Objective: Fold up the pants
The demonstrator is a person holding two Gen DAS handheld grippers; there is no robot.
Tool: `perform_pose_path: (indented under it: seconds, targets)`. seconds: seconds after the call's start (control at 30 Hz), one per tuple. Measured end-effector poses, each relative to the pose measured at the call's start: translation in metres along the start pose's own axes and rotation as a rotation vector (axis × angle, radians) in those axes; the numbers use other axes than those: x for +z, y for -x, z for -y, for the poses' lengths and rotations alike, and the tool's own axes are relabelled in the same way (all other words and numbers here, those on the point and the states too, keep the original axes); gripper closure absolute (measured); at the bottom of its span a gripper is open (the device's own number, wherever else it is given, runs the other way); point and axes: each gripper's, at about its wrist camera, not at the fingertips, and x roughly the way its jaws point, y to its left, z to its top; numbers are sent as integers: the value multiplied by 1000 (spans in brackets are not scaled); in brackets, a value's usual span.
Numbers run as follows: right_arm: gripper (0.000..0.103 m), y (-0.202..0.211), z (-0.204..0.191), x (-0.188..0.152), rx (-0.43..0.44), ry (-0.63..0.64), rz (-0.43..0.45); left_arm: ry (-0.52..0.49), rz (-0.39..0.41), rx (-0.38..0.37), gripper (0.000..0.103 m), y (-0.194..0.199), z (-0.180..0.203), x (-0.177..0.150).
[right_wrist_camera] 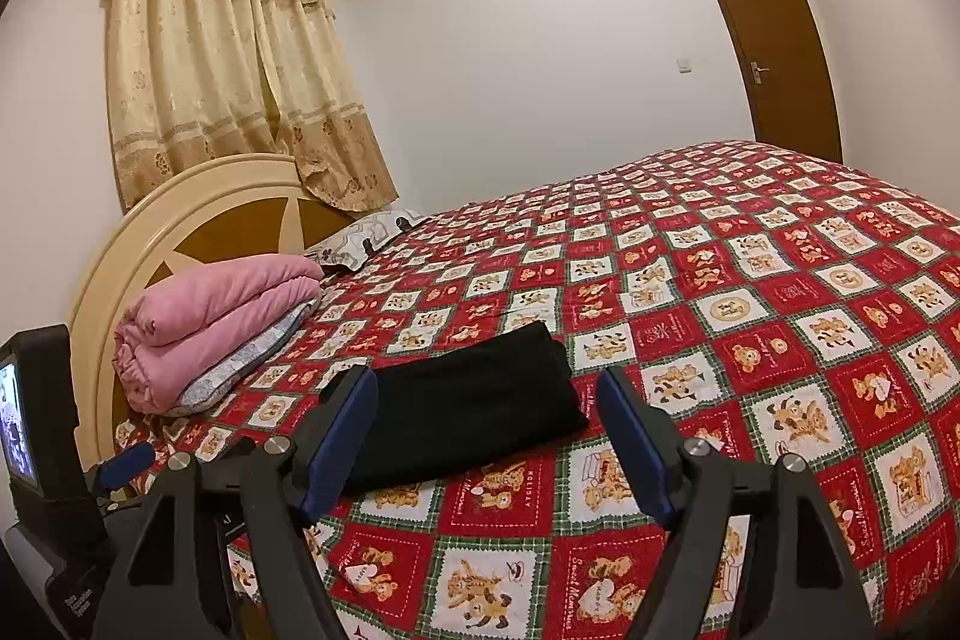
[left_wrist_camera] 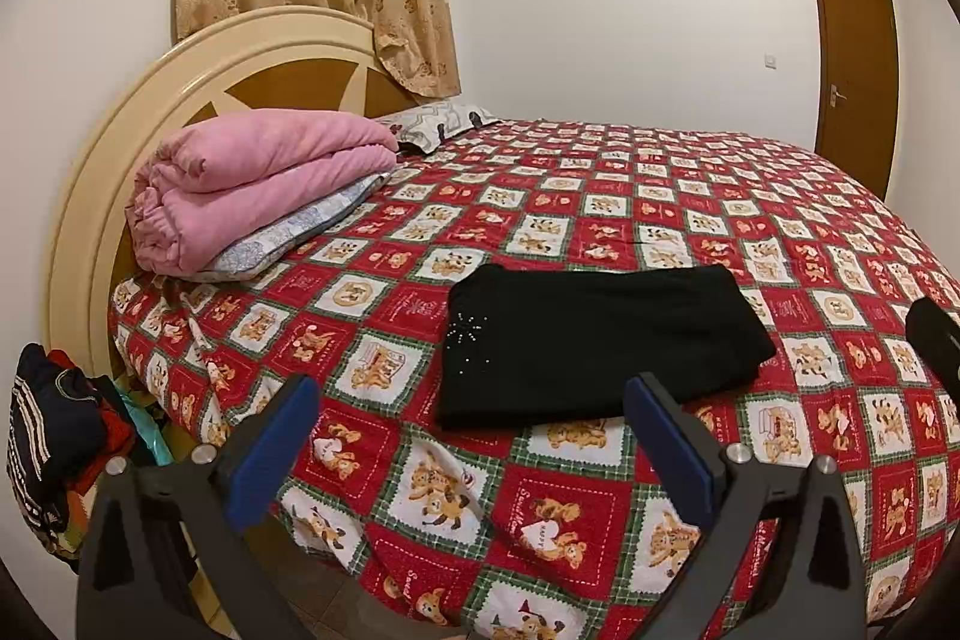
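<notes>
Black pants [left_wrist_camera: 594, 340] lie folded into a flat rectangle on the red bear-patterned bedspread [left_wrist_camera: 600, 208], near the bed's front edge; small sparkly studs show at their left end. My left gripper [left_wrist_camera: 474, 430] hovers just in front of them, open, with nothing between its blue pads. In the right wrist view the same folded pants [right_wrist_camera: 474, 412] lie ahead of my right gripper [right_wrist_camera: 486, 436], which stands open and empty, close to their near edge. The left gripper's body [right_wrist_camera: 42, 436] shows at the left edge of that view.
A folded pink blanket [left_wrist_camera: 252, 184] rests on a pillow by the cream headboard [left_wrist_camera: 90, 196]. A second pillow [left_wrist_camera: 438, 124] lies behind it. A heap of clothes [left_wrist_camera: 54, 436] sits left of the bed. Curtains [right_wrist_camera: 222, 64] and a brown door [right_wrist_camera: 774, 40] stand behind.
</notes>
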Motion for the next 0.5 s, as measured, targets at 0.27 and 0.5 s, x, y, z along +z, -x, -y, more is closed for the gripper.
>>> perform_pose_path:
  seconds: [0.27,0.5]
  targets:
    - [26,1,1,-1,-2,-5,4,-2,2,2,0,0,1,0]
    - [26,4,2,0,-6,-12,14,-11,-3,26,0,-1,-4,4]
